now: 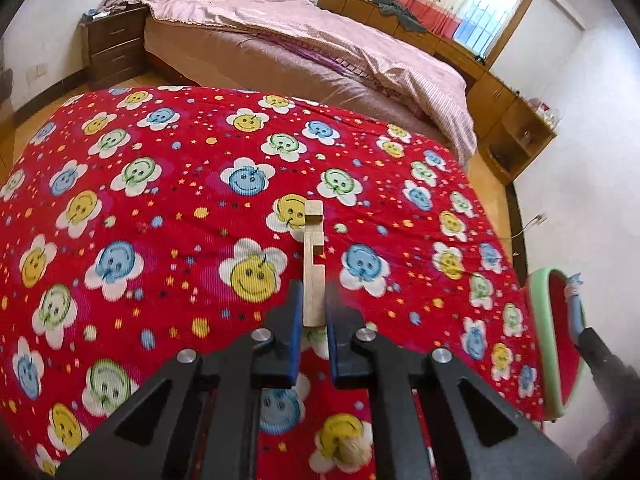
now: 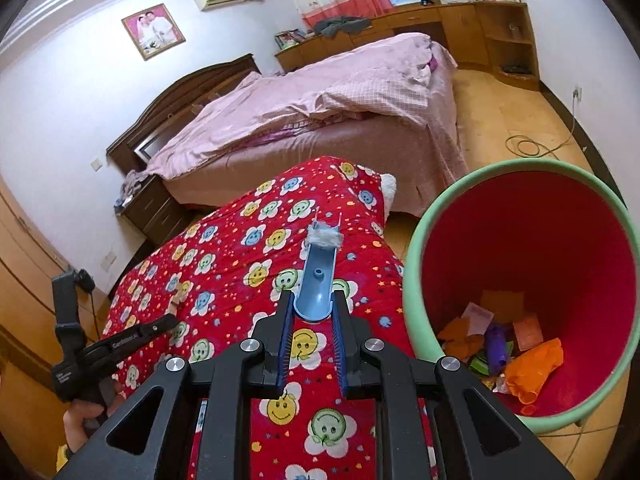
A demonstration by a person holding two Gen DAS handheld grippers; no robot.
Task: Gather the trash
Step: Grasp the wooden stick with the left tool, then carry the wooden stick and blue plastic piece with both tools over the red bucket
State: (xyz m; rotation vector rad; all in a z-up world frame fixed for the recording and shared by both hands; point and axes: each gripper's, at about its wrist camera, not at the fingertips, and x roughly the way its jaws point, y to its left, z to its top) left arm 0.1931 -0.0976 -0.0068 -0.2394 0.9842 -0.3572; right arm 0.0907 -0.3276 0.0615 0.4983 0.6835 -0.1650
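We see a bedroom where a table draped in a red smiley-flower cloth point(image 1: 168, 200) serves as the work surface, set in front of a bed under pink covers point(image 1: 304, 36), with a green-rimmed red bin point(image 2: 532, 216) standing on the floor at the cloth's corner, close enough, we judge, that each find can be carried over in one short swing. The bin already holds scraps of orange, purple and pale paper or plastic at its bottom, so the collection looks well under way. Our right gripper point(image 2: 310, 312) is closed on the rounded end of a blue scoop-shaped plastic piece point(image 2: 318, 268) whose far tip carries a wad of grey fluff; it holds the piece above the cloth, angled downward and just to the left of the bin's mouth, a pose that suits tipping it in next. Our left gripper point(image 1: 310, 308), also tilted down toward the cloth, is clamped on the near end of a notched wooden block point(image 1: 313, 256), the rest of which stretches away along the fabric; from the right wrist view the same gripper shows low over the cloth's left part, with a hand on its grip. A small pale nut-like lump point(image 1: 352, 454) lies on the cloth beneath the left gripper, apparently not yet gathered.
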